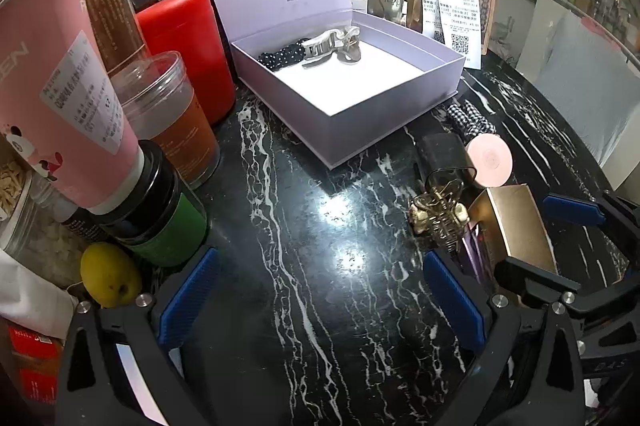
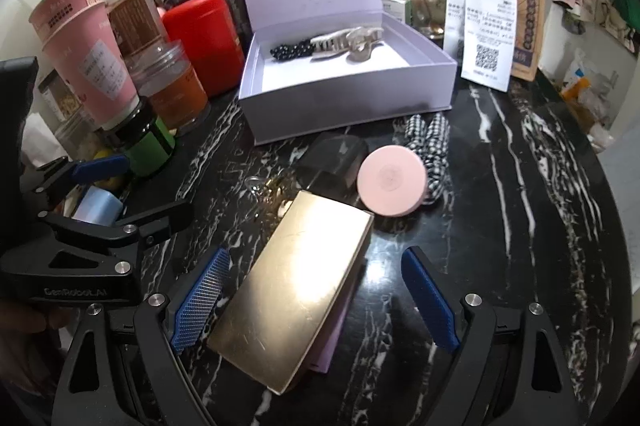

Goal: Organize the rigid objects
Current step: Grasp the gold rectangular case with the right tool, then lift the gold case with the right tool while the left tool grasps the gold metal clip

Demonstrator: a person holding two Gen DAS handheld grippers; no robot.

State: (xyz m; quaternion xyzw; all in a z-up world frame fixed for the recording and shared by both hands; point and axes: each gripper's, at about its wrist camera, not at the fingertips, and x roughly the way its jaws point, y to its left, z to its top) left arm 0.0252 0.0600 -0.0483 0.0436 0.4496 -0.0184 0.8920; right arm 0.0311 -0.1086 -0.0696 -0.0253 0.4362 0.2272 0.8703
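Inside one lavender box (image 2: 352,102): two hair clips (image 2: 346,44).

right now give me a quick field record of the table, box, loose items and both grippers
surface: black marble table
box: lilac box, lid open, holds hair claw and beaded scrunchie
loose items: gold case, pink disc, checked scrunchie
left gripper: open, nothing between
right gripper: open, around gold case, pads apart from it
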